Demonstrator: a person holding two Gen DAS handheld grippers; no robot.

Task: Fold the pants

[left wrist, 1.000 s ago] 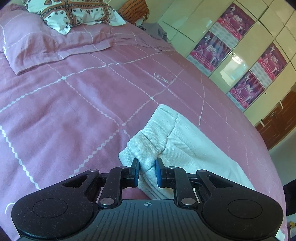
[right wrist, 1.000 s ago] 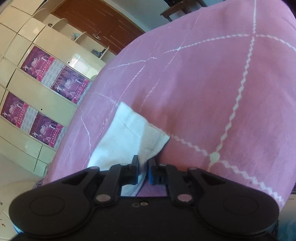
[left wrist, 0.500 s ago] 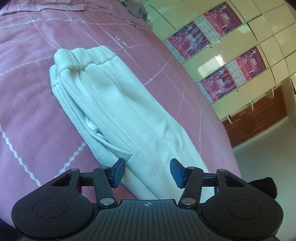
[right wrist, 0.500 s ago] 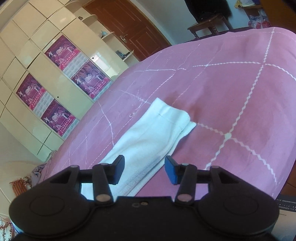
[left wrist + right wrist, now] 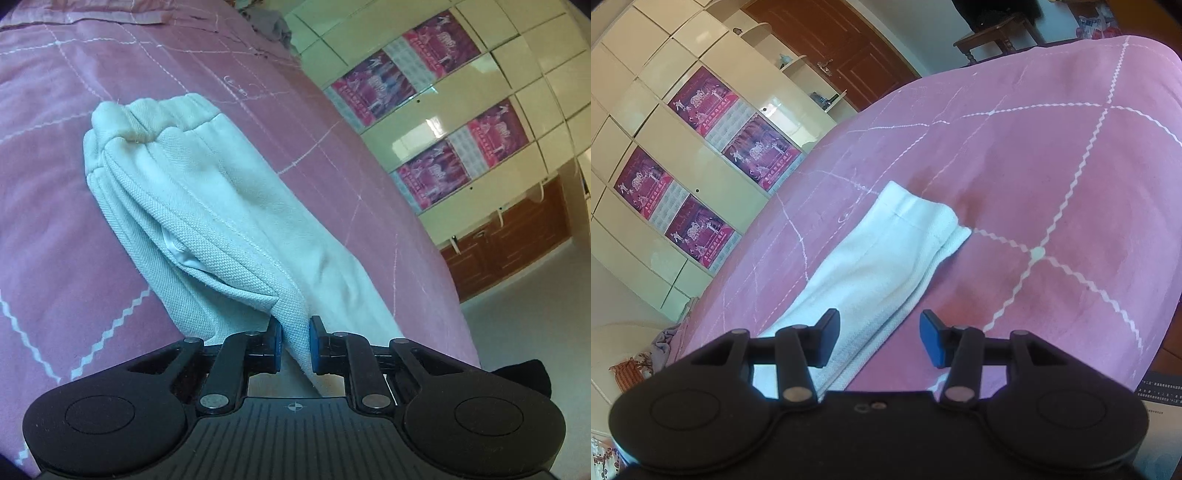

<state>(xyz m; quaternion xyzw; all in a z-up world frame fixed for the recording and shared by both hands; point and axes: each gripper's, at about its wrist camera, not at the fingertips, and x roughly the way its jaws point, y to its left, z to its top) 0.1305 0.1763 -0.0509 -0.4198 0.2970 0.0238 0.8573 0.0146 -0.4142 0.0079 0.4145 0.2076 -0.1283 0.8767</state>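
Note:
White pants [image 5: 221,206] lie folded lengthwise on a pink bedspread [image 5: 66,240], with the gathered waistband [image 5: 159,110] at the far end. My left gripper [image 5: 294,343] is closing on a raised fold of the pants' near edge, and both blue pads press the cloth. In the right wrist view the pants [image 5: 886,258] run away from me to the hem end [image 5: 923,214]. My right gripper [image 5: 879,339] hangs open just above the leg. The cloth lies below its left finger and touches neither pad.
A cream wardrobe with purple posters [image 5: 461,129] [image 5: 701,166] runs along the bed's far side. A brown door [image 5: 831,48] and a small wooden table [image 5: 993,37] stand beyond the bed. A grey garment [image 5: 269,26] lies near the head end.
A second ago both grippers were shut on the pants' ends. Both let go and drew back. The left moved along the pants and closed on a fold; the right has stayed open.

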